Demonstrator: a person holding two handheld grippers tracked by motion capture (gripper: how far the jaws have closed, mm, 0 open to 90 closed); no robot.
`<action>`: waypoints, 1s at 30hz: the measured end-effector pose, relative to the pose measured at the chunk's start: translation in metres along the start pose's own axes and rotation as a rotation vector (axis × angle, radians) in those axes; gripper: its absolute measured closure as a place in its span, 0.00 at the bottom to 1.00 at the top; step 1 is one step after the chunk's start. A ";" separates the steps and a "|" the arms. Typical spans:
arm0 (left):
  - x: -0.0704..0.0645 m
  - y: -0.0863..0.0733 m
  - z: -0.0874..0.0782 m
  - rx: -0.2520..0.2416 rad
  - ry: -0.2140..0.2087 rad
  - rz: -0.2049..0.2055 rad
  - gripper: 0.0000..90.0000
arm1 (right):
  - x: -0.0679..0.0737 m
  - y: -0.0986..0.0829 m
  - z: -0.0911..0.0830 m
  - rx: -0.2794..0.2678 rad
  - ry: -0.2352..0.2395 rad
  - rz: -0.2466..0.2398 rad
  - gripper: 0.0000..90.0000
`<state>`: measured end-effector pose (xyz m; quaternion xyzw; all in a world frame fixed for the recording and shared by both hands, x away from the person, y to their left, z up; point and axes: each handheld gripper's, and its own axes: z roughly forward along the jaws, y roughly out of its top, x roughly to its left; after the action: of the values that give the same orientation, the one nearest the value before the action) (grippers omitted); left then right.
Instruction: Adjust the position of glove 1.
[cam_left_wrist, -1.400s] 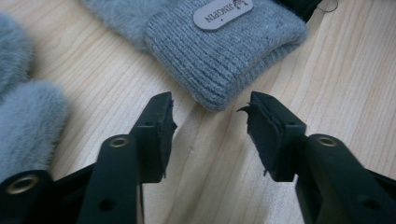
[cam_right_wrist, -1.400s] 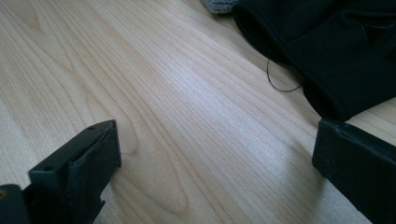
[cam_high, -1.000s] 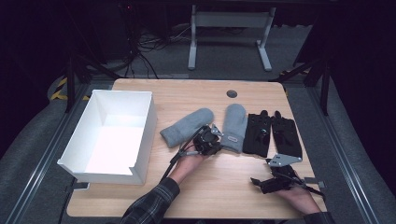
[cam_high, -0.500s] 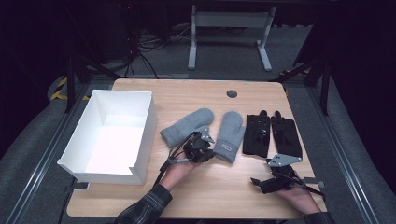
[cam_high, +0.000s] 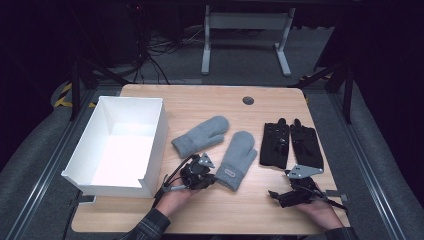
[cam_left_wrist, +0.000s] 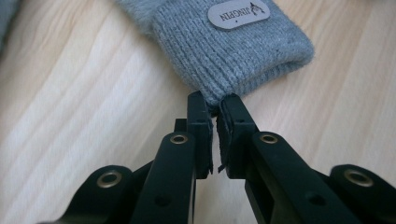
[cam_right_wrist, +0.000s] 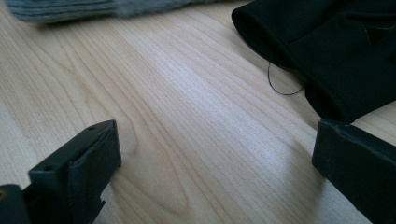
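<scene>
1. White box (cam_high: 120, 145): sitting open at the desk's (cam_high: 210, 100) left, likely awaiting gloves.
2. Left tongs (cam_left_wrist: 214, 109): we are pinching the cuff corner of the grey mitten (cam_left_wrist: 233, 42), mid-desk, for lifting.
3. Right tongs (cam_right_wrist: 215, 154): we are holding them apart, idle, near the black gloves (cam_right_wrist: 336, 51).

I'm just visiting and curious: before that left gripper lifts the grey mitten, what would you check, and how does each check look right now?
1. Left gripper pinching the mitten cuff: ok, jaws shut on its edge.
2. Grip deep enough: cannot tell, only the cuff's rim sits between the jaws.
3. Mitten apart from the other mitten: ok, apart.
4. Box open to take it: ok.
5. Right gripper out of the way: ok, open, on bare table near the black gloves.
</scene>
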<state>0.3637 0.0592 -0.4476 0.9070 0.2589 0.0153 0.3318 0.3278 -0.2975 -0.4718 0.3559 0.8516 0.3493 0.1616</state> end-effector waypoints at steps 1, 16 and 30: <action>0.000 -0.003 -0.002 0.006 0.000 -0.005 0.93 | 0.000 0.000 0.000 0.000 0.000 0.000 0.02; -0.009 0.014 -0.030 -0.118 -0.002 -0.014 0.86 | 0.000 0.000 0.000 0.000 0.000 0.000 0.02; -0.040 0.051 0.029 -0.023 -0.119 0.064 0.99 | 0.000 0.000 0.000 0.000 -0.001 0.000 0.02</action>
<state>0.3588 -0.0102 -0.4337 0.9102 0.2095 -0.0248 0.3565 0.3280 -0.2975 -0.4719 0.3558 0.8516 0.3492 0.1620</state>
